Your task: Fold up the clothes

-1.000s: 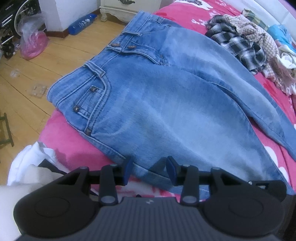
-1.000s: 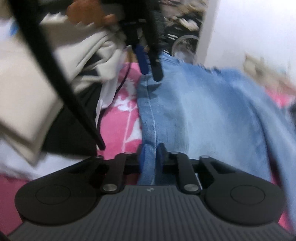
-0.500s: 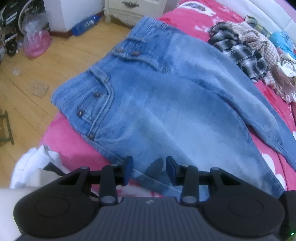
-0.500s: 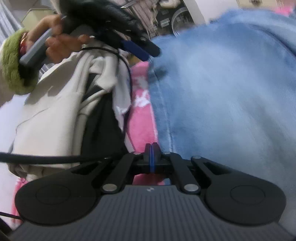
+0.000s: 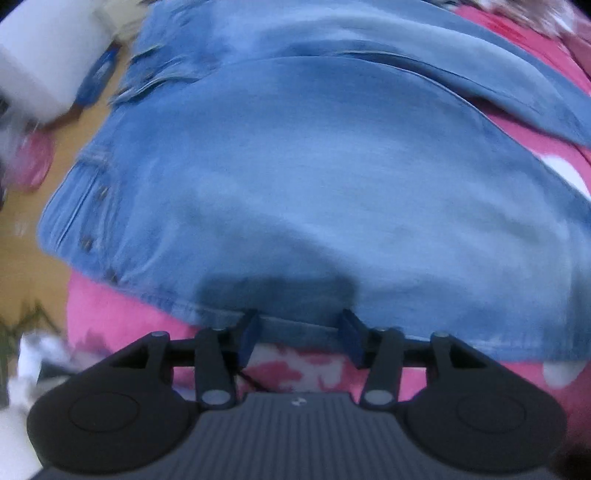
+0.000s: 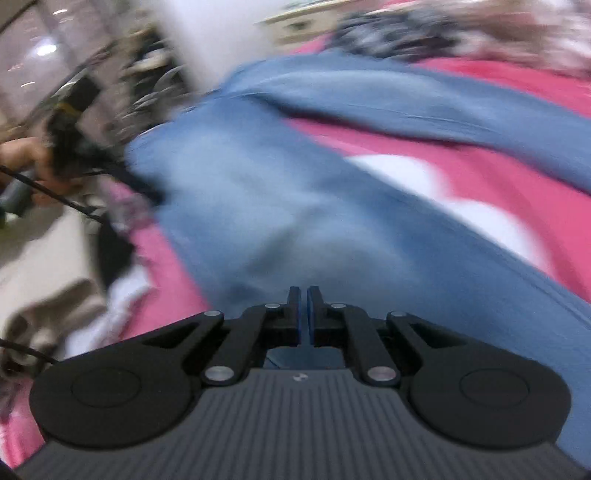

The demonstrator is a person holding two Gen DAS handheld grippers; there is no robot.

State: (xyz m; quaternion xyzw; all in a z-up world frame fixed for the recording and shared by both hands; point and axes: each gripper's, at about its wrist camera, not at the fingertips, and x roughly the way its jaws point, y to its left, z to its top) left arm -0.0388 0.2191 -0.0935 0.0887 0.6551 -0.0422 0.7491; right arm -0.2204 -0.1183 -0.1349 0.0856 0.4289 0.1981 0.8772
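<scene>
Left wrist view shows the jeans (image 5: 314, 177) spread flat across the pink bedspread (image 5: 122, 314), the waistband end with its pocket rivets lying toward the left edge of the bed, next to the wooden floor (image 5: 33, 280). One leg runs off to the upper right, partly overlapped by the other. The left gripper (image 5: 299, 334) points down at the near side edge of the denim; its jaws are opening, the two blue pads (image 5: 248, 334) standing apart on either side of that seam edge without pressing on it. A dark shadow falls on the cloth just ahead of the fingers. On the floor at upper left lie a blue bottle (image 5: 98, 75) and a pink bag (image 5: 27, 166), both blurred. Right wrist view is heavily smeared by motion. The right gripper (image 6: 303, 314) has its jaws closed, pads almost touching with only a thin slit between them and no cloth visible in it. Beyond it the jeans (image 6: 258, 206) cross the pink bedspread (image 6: 498, 173). At the left edge a person's hand (image 6: 29, 162) holds the other gripper, whose tips reach the denim edge. A blurred pile of clothes (image 6: 424, 33) sits at the far end of the bed.
</scene>
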